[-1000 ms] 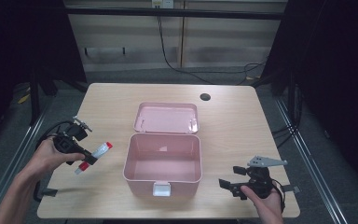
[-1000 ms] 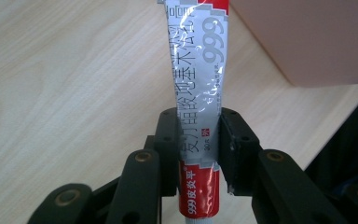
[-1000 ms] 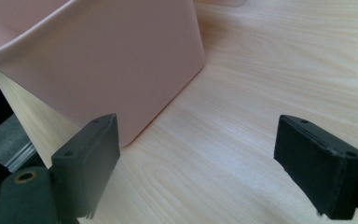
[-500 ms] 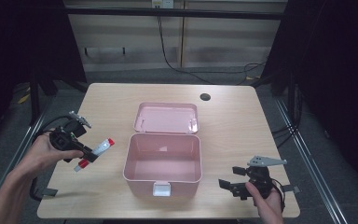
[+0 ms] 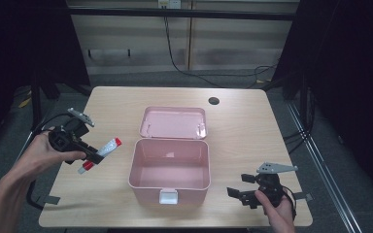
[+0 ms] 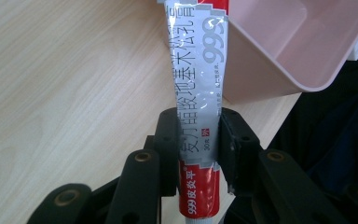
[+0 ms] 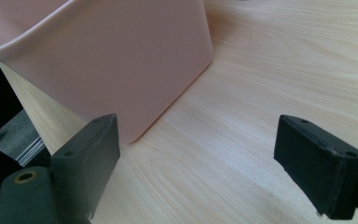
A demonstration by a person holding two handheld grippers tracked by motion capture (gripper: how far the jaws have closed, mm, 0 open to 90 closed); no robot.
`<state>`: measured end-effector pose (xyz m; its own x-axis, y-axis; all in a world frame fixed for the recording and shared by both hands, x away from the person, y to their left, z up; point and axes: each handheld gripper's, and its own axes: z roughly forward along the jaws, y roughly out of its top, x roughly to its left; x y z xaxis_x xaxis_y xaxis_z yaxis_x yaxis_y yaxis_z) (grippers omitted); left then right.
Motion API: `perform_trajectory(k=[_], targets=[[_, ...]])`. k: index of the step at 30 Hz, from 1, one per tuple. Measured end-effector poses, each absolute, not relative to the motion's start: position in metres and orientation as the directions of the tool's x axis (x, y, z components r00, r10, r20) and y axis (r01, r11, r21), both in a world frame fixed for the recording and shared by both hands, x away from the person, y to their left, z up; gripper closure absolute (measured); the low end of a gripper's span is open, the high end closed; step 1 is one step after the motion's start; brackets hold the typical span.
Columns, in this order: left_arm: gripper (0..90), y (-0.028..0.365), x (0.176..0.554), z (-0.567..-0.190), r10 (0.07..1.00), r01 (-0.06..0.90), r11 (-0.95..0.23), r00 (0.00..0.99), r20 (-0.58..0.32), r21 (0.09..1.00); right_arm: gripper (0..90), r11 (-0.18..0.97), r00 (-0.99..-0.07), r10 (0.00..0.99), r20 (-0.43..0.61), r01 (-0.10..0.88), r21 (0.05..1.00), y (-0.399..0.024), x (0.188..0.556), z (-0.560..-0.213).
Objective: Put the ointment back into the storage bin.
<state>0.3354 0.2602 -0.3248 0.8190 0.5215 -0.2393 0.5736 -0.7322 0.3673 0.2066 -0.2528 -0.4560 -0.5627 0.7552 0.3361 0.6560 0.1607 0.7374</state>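
Note:
A silver and red ointment tube (image 5: 100, 154) (image 6: 196, 93) is clamped across its lower part by my left gripper (image 5: 93, 156) (image 6: 196, 142), which is shut on it and held above the table left of the box. The tube's far end points toward the open pink box (image 5: 170, 167) (image 6: 279, 42). The box's lid (image 5: 175, 122) lies flat behind it, inner side up. My right gripper (image 5: 238, 195) (image 7: 200, 158) rests low at the front right of the table with its jaws wide apart and nothing between them; the box's pink wall (image 7: 121, 56) is just ahead of it.
The wooden table (image 5: 252, 136) has a dark round hole (image 5: 213, 101) near its back edge. The box has a white latch (image 5: 168, 196) on its front. Cables run along the floor behind the table. Dark floor lies past the table's edges.
My left gripper has lifted with the tube and drifted slightly away from the table's front, turning the tube toward the box. The right gripper has stayed where it was.

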Motion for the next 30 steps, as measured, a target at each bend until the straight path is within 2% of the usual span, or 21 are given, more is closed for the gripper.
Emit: perform_trajectory(k=[20, 30], targets=[[70.7, 0.209, 0.329, -0.301, 0.387, 0.435, -0.824, 0.900, -0.198, 0.364, 14.0, 0.167, -0.565, 0.760, 0.322, 0.649, 0.743, -0.253, 0.206, -0.456], [70.7, 0.180, 0.328, -0.301, 0.361, 0.411, -0.843, 0.911, -0.201, 0.348, 14.0, 0.167, -0.565, 0.759, 0.324, 0.650, 0.741, -0.253, 0.206, -0.456]])
